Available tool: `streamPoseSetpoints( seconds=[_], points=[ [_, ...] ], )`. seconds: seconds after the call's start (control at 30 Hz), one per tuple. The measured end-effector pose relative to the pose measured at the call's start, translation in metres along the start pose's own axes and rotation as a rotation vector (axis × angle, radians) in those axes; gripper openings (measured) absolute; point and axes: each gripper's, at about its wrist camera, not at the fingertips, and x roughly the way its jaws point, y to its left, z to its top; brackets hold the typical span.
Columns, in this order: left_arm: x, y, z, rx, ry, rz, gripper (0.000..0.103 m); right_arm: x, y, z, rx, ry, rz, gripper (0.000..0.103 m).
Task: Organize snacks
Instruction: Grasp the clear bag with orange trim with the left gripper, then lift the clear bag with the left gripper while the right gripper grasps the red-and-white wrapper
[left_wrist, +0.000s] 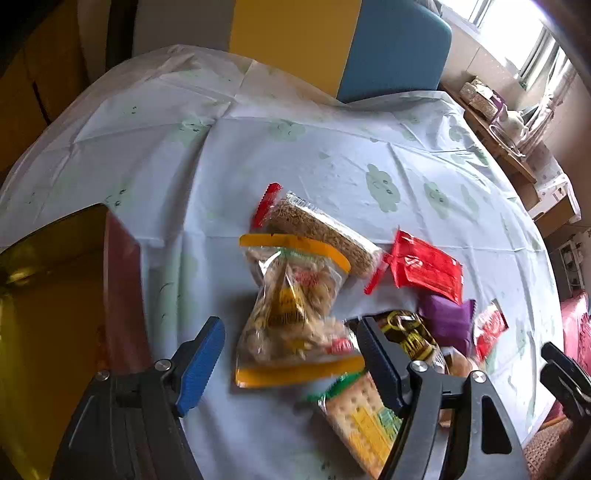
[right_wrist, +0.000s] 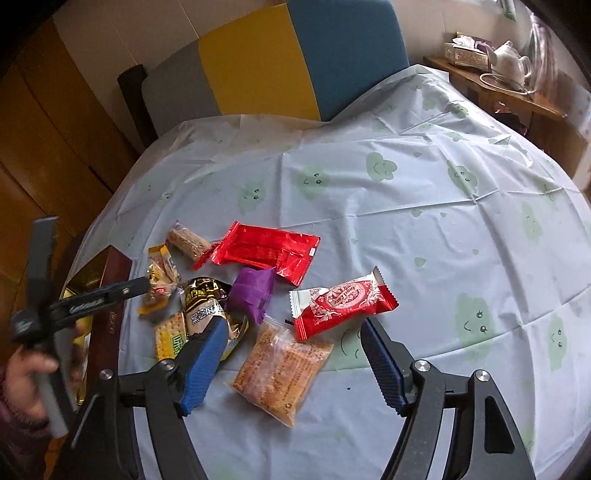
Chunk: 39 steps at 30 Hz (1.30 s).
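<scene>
The left gripper (left_wrist: 291, 363) has its blue-padded jaws spread wide, pads pressing on nothing — a clear packet with yellow ends (left_wrist: 295, 317) lies on the tablecloth (left_wrist: 332, 162) in the gap between them. Beyond that packet rests a clear-wrapped grain bar (left_wrist: 325, 236) with red crimped ends, the two overlapping. By the right finger lie a cracker packet (left_wrist: 354, 417) in green and yellow and a black-and-gold packet (left_wrist: 410, 336). Further right sit a purple wrapper (left_wrist: 447, 317) and a shiny red packet (left_wrist: 428, 269). A dark red box (left_wrist: 122, 280) with a gold inside stands at the table's left edge.

The right gripper (right_wrist: 291, 347) is likewise parted and holds nothing. An orange biscuit packet (right_wrist: 280, 373) lies on the cloth between its fingers, apart from both pads, and just beyond it a red-and-white patterned packet (right_wrist: 343, 306). In this view the person's hand (right_wrist: 22, 373) grips the left tool at the lower left, beside the box. A yellow and blue chair back (right_wrist: 303, 55) stands behind the table, and a white teapot (right_wrist: 511, 62) sits on a wooden shelf to the right.
</scene>
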Motion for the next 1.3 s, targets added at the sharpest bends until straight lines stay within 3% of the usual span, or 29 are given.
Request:
streamPoseSetpoints(
  seconds=[0.13,0.3,0.5,0.7,0.83,1.17,1.23,1.3],
  points=[
    [0.023,-0.003,0.006,0.014,0.034,0.034,0.073,-0.001,-0.001,0.001,0.014,-0.003,0.011,0.077],
    [0.025,-0.004,0.001,0.009,0.031,0.016,0.047,-0.004,0.0,0.001,0.008,-0.013,0.012,0.077],
    [-0.014,-0.01,-0.023,0.038,-0.036,-0.032,0.046,-0.007,-0.004,0.003,0.023,-0.032,-0.001,0.077],
    [-0.059,-0.035,-0.066,0.156,-0.128,-0.047,0.046,-0.005,-0.015,0.003,0.071,-0.02,-0.011,0.077],
    [-0.074,-0.048,-0.104,0.232,-0.138,-0.059,0.046,0.0,-0.018,0.002,0.087,0.004,-0.014,0.077],
    [-0.06,-0.061,-0.183,0.319,-0.077,-0.057,0.046,0.016,-0.016,-0.006,0.066,0.082,-0.046,0.077],
    [-0.054,-0.058,-0.191,0.306,-0.062,-0.063,0.047,0.013,-0.024,-0.005,0.1,0.066,-0.075,0.077],
    [-0.054,-0.057,-0.197,0.316,-0.098,-0.066,0.048,0.009,-0.042,-0.005,0.191,0.051,-0.096,0.077]
  ],
)
